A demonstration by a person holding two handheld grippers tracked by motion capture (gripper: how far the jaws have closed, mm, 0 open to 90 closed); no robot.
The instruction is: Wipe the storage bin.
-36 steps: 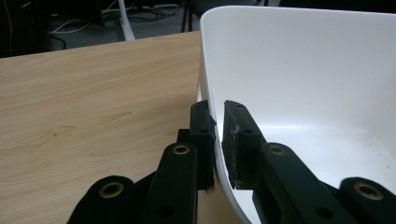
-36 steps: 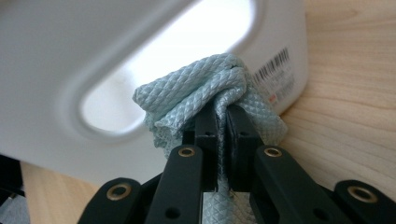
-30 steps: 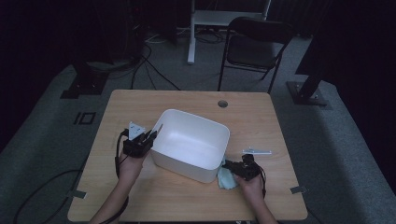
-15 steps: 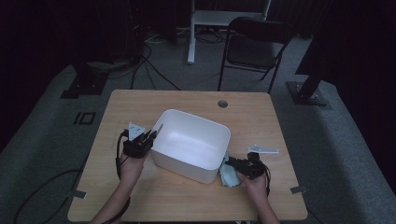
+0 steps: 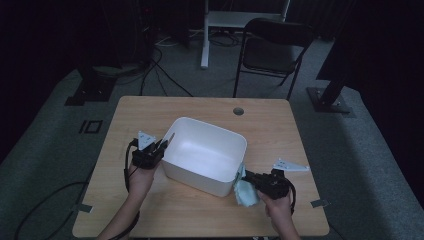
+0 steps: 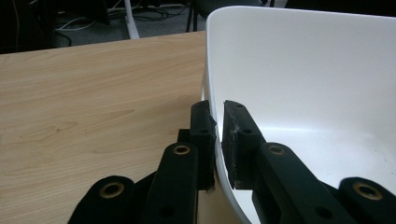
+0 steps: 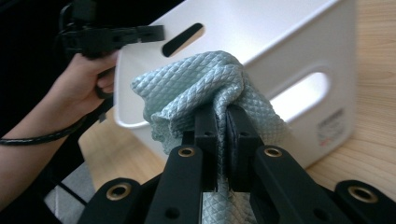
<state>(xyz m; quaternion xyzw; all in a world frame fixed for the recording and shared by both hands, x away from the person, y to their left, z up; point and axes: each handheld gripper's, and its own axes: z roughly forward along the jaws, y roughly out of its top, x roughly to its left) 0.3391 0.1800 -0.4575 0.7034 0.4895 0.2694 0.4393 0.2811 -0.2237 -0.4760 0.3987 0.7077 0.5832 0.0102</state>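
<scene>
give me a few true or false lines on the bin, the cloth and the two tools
1. The left tool is clamped on the rim of the white bin. True.
2. The light blue cloth lies at the bottom of the bin. False: it hangs from the right tool, outside the bin by its side wall.
3. The right tool stands open with nothing in it. False: it is shut on the cloth.
4. The bin stands on the wooden table. True.
5. The bin's walls have slot-shaped handle openings. True, as the right gripper view shows.
</scene>
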